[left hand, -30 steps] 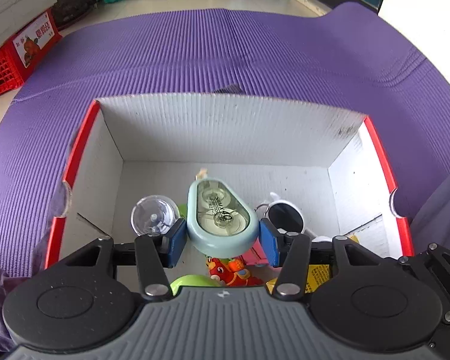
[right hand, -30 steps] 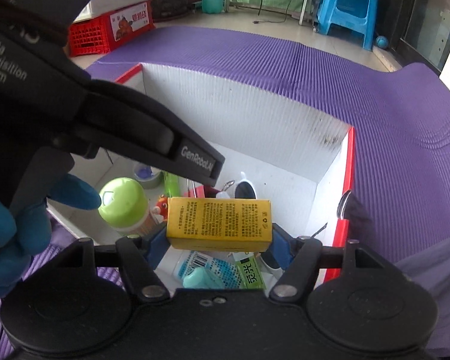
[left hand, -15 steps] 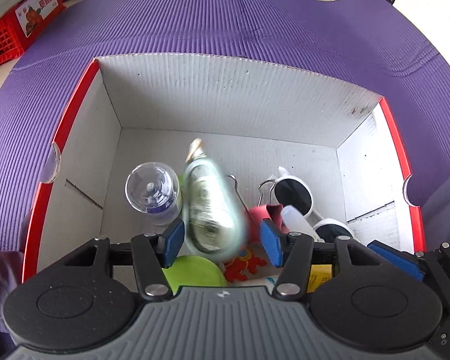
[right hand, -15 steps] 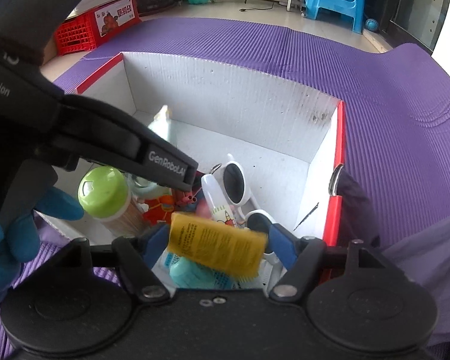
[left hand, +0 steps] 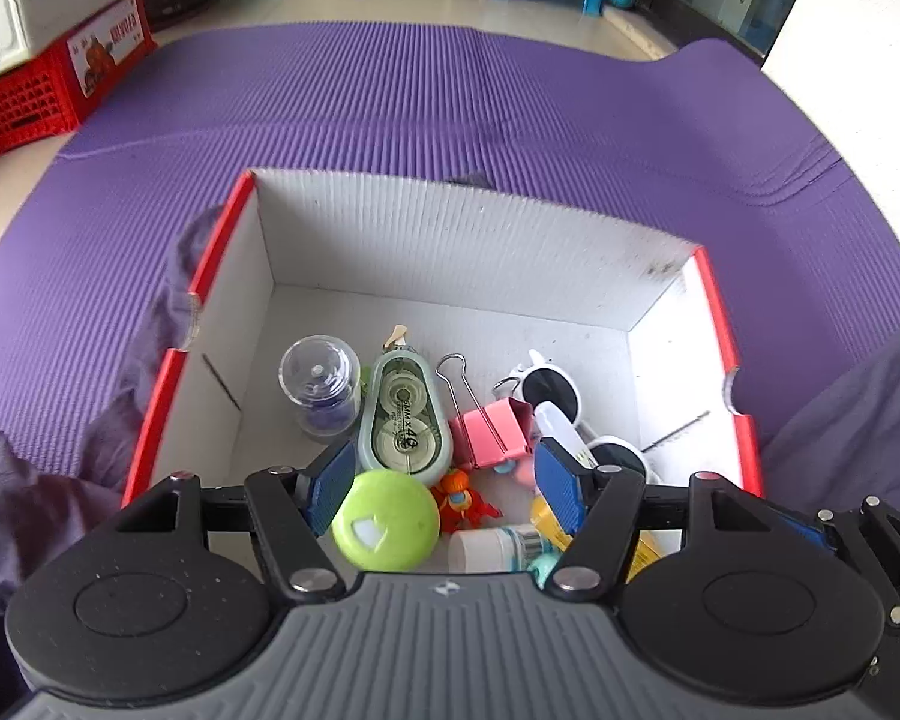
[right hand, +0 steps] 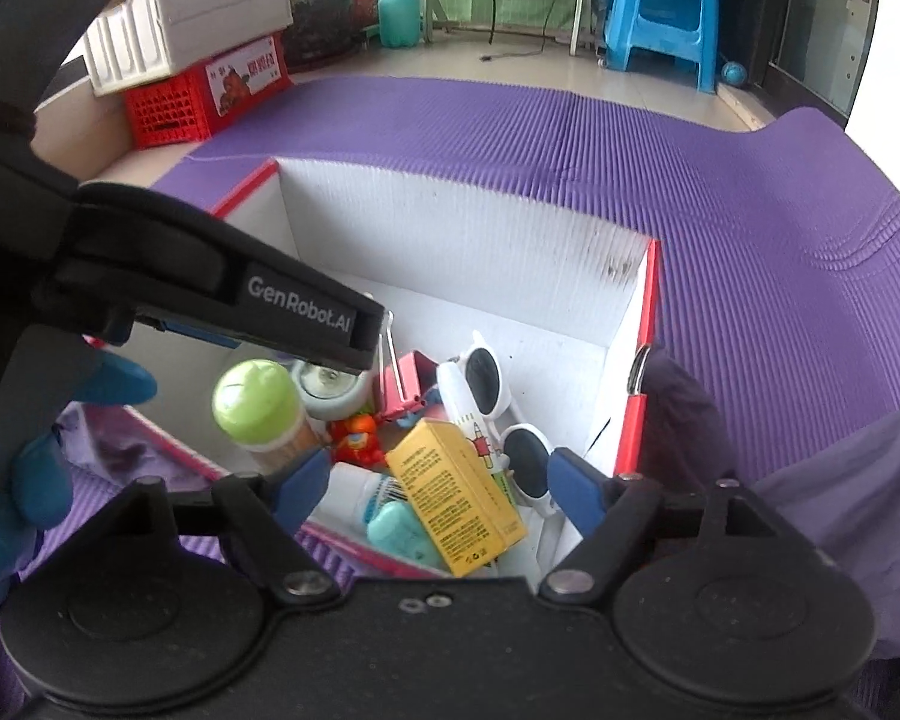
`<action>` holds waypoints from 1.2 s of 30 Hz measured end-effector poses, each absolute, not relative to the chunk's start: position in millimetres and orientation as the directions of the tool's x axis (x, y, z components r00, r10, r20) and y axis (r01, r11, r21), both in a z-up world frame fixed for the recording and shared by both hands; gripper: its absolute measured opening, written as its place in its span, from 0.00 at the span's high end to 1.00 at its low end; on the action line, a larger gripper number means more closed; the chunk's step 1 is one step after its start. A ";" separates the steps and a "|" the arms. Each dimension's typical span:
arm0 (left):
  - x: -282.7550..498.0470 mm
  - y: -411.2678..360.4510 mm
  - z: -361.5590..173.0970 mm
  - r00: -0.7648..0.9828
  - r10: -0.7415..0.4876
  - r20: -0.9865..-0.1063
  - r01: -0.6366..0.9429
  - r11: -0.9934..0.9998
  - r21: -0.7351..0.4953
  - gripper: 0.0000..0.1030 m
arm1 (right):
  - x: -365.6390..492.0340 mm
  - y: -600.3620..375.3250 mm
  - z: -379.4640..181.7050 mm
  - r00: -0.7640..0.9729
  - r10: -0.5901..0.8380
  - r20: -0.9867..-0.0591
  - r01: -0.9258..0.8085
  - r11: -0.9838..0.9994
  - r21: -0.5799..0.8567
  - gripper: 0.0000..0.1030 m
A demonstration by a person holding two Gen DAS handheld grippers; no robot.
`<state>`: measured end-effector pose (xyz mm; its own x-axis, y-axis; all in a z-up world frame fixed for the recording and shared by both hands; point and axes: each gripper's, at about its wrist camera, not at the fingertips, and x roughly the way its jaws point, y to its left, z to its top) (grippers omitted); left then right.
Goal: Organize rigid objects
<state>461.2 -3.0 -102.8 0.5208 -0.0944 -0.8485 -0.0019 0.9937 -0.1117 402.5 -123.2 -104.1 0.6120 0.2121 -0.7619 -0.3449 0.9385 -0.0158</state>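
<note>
my left gripper (left hand: 444, 483) opening, pads bare | my right gripper (right hand: 435, 483) opening, nothing pinched | oval mint correction tape (left hand: 405, 417) flat in corrugated white box (left hand: 450, 240) | rectangular yellow carton (right hand: 456, 495) tilted on the pile there

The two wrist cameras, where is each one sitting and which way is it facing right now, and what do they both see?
Left wrist: on the left gripper, looking steeply down into the white box; its opening jaws hold nothing.
Right wrist: on the right gripper, angled down over the box's near corner; opening jaws, the left gripper and a blue-gloved hand show.
Shared: box, green lid, yellow carton, sunglasses, purple mat.
</note>
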 end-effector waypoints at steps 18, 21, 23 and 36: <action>363.5 9.1 -14.2 0.672 -0.053 -0.738 0.000 0.997 -0.072 0.21 | 333.5 -136.0 -39.6 0.681 0.287 -0.673 -0.352 0.935 0.042 0.08; 345.9 13.0 -4.5 0.689 -0.045 -0.723 0.000 0.998 -0.062 0.21 | 320.3 -139.2 -31.0 0.692 0.304 -0.655 -0.360 0.932 0.052 0.06; 333.2 14.7 1.8 0.698 -0.040 -0.715 0.004 0.999 -0.052 0.18 | 312.6 -142.5 -25.1 0.697 0.313 -0.645 -0.364 0.929 0.058 0.06; 263.4 26.8 19.9 0.739 -0.021 -0.673 -0.010 0.999 -0.041 0.00 | 267.2 -154.0 -2.0 0.712 0.375 -0.593 -0.393 0.913 0.105 0.02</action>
